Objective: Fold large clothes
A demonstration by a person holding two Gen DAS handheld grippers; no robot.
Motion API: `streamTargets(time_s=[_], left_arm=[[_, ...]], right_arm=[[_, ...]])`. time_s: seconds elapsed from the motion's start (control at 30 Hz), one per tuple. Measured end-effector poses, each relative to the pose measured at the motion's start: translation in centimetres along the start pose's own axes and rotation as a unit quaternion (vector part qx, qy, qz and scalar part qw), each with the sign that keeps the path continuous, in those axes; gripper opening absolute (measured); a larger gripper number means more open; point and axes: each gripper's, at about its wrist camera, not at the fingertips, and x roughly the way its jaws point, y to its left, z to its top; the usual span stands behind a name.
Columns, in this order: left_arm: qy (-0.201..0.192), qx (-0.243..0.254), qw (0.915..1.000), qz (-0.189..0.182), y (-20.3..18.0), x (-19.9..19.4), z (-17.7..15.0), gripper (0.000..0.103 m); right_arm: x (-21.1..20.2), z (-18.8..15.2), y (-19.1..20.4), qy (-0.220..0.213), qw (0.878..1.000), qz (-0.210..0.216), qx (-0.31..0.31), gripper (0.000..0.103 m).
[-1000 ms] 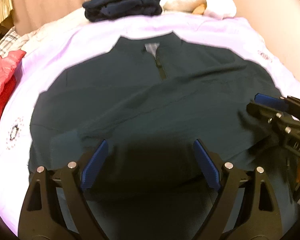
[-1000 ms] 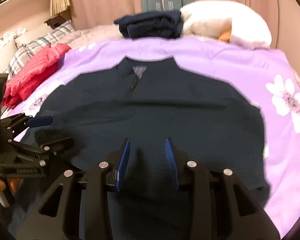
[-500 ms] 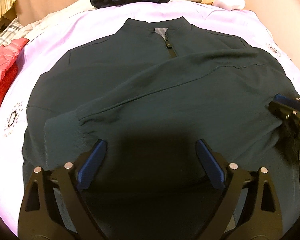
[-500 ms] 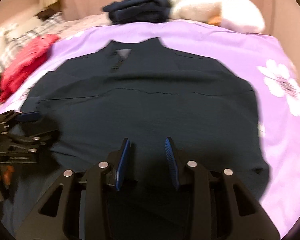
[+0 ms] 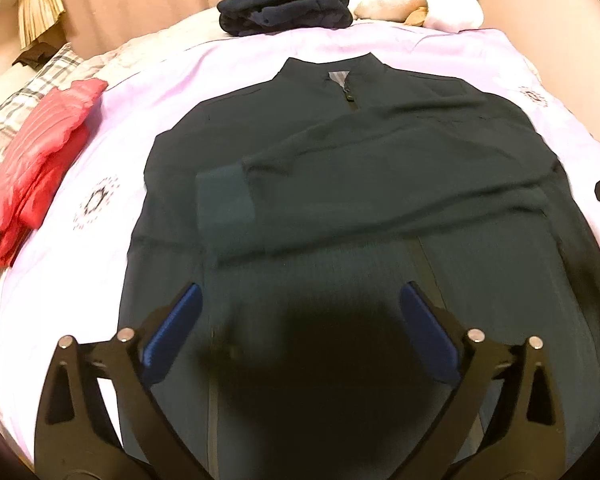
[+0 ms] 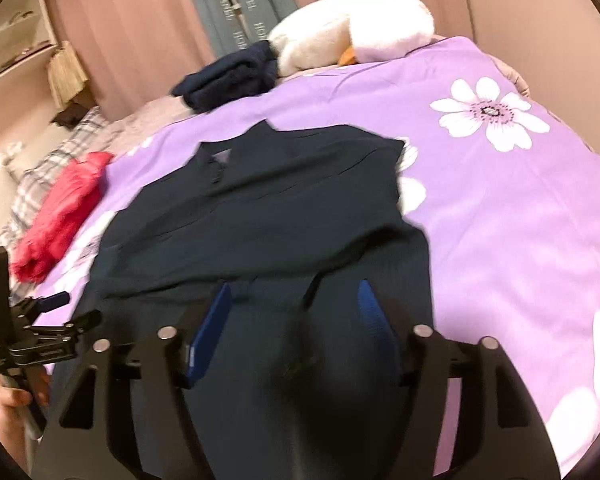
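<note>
Both your left tool and right tool are spreading with nothing pinched over the jacket on the bed, so a trailing pad could drag the folded sleeve askew.

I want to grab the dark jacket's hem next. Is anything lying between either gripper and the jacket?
Nothing visible does. The dark jacket lies directly under the left gripper and right gripper, both opening and empty; one sleeve lies folded across its front.
</note>
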Motion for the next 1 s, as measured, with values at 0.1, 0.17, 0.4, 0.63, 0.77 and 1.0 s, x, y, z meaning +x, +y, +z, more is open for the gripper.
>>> streamTargets(time_s=[0.1,0.17,0.4,0.63,0.77,1.0], left_arm=[[0.012,-0.002,0.9998,-0.013,-0.6,-1.8,-2.7,0.101],[0.018,-0.002,0.9997,-0.019,-1.0,-2.6,-4.5,0.101],[0.052,-0.017,0.998,-0.03,-2.0,-2.2,-9.1,0.101],[0.069,-0.056,0.9952,-0.041,-0.2,-1.5,-12.6,0.101],[0.065,-0.054,0.9953,-0.047,0.3,-2.7,-14.7,0.101],[0.056,-0.057,0.9952,-0.056,1.9,-6.3,-18.5,0.101]], right_arm=[[-1.6,-2.2,2.2,0.018,0.999,0.018,-0.024,0.077],[-2.3,-4.2,4.3,0.034,0.998,0.023,-0.053,0.078],[-1.7,-9.8,9.7,0.077,0.986,0.009,-0.148,0.078],[0.1,-13.7,9.9,0.107,0.973,-0.048,-0.197,0.082],[-1.3,-14.9,8.7,0.11,0.974,-0.047,-0.19,0.083],[-4.8,-16.7,6.6,0.124,0.972,-0.023,-0.198,0.083]])
